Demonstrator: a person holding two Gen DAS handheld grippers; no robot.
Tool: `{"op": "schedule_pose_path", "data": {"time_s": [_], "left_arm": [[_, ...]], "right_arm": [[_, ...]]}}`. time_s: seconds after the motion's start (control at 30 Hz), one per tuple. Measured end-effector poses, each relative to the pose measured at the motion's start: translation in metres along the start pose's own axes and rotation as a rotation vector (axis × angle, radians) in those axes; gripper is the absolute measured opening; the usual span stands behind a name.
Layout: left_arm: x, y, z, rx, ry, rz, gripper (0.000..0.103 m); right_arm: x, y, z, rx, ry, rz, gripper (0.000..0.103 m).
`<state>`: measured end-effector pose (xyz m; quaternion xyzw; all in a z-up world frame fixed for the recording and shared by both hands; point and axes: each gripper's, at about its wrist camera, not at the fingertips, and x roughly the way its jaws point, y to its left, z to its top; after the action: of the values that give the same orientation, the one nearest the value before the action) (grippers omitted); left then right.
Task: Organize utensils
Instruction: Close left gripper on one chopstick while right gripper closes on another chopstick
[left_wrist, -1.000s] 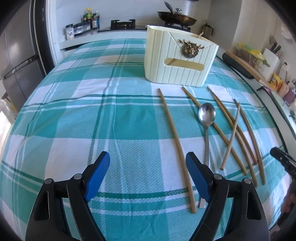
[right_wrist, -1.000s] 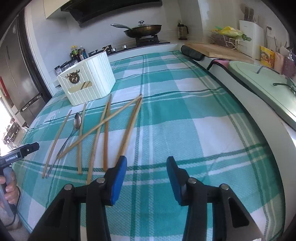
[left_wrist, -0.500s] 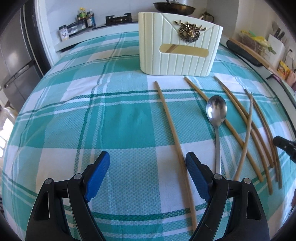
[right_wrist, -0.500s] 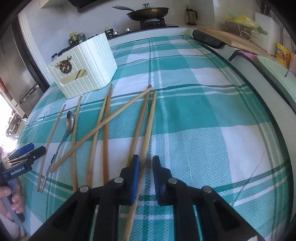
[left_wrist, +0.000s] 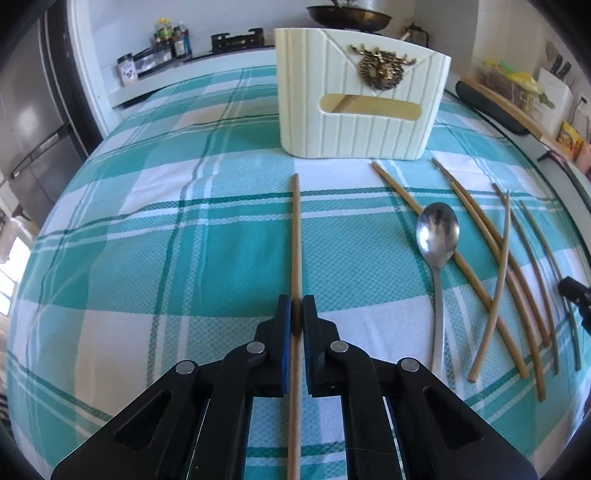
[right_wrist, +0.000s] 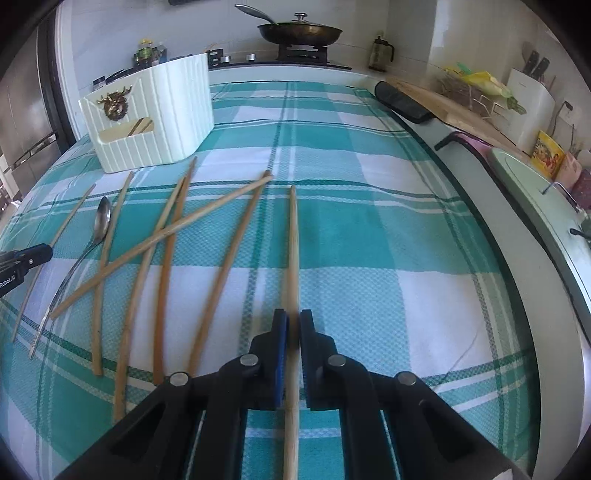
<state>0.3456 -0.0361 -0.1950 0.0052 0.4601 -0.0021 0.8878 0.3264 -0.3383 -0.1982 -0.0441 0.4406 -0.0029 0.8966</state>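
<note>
**Both grippers clamping a chopstick each, ready to lift**

The left gripper (left_wrist: 296, 317) is pinching the leftmost chopstick (left_wrist: 295, 236) between its blue pads, the stick running straight ahead toward the cream utensil holder (left_wrist: 360, 107) on the checked tablecloth (left_wrist: 147, 229). Just to its right the spoon (left_wrist: 437, 236) is lying across another chopstick, with the loose chopsticks (left_wrist: 495, 266) fanned beyond it. The right gripper (right_wrist: 293, 328) is likewise closing tight on the rightmost chopstick (right_wrist: 293, 251), apart from the others. The pick-up step appears to be under way; next, each stick probably needs lifting clear, tipping upright, and lowering into the holder's open top without snagging neighbours.
</note>
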Motion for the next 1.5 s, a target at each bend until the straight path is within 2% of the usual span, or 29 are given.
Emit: {"op": "schedule_pose_path", "data": {"time_s": [0.17,0.27,0.33,0.37,0.4,0.43,0.47,0.5,0.53,0.6,0.7,0.8,1.5], "left_arm": [[-0.006,0.042,-0.007,-0.071,0.008,0.058,0.005],[-0.008,0.064,-0.01,-0.103,0.009,0.055,0.006],[-0.007,0.074,-0.01,-0.106,0.015,0.034,0.019],[-0.007,0.076,-0.011,-0.107,0.013,0.039,0.04],[-0.008,0.078,-0.011,-0.108,0.007,0.049,0.064],[-0.007,0.079,-0.011,-0.107,0.001,0.058,0.071],[-0.006,0.079,-0.012,-0.104,-0.005,0.069,0.075],[-0.003,0.079,-0.012,-0.095,0.002,0.077,0.075],[0.0,0.08,-0.012,-0.089,0.011,0.082,0.076],[0.002,0.081,-0.013,-0.093,0.0,0.104,0.088],[0.005,0.087,-0.013,-0.108,0.003,0.112,0.097],[0.008,0.095,-0.014,-0.139,0.013,0.098,0.102],[0.009,0.096,-0.014,-0.142,0.006,0.088,0.102]], "right_arm": [[-0.005,-0.027,-0.011,0.051,-0.014,-0.036,0.007],[-0.006,-0.036,-0.015,0.055,-0.02,-0.048,0.008],[-0.005,-0.041,-0.015,0.069,-0.029,-0.012,0.009],[-0.004,-0.043,-0.015,0.074,-0.035,0.005,0.015],[-0.004,-0.044,-0.014,0.075,-0.037,0.021,0.029],[-0.003,-0.044,-0.013,0.074,-0.039,0.034,0.036],[-0.002,-0.044,-0.013,0.072,-0.04,0.043,0.049],[0.0,-0.043,-0.012,0.068,-0.037,0.042,0.053],[0.001,-0.042,-0.013,0.062,-0.035,0.037,0.053],[0.003,-0.04,-0.011,0.046,-0.032,0.026,0.057],[0.005,-0.04,-0.011,0.041,-0.033,0.025,0.06],[0.004,-0.04,-0.011,0.042,-0.034,0.03,0.061],[0.005,-0.039,-0.012,0.036,-0.035,0.023,0.062]]}}
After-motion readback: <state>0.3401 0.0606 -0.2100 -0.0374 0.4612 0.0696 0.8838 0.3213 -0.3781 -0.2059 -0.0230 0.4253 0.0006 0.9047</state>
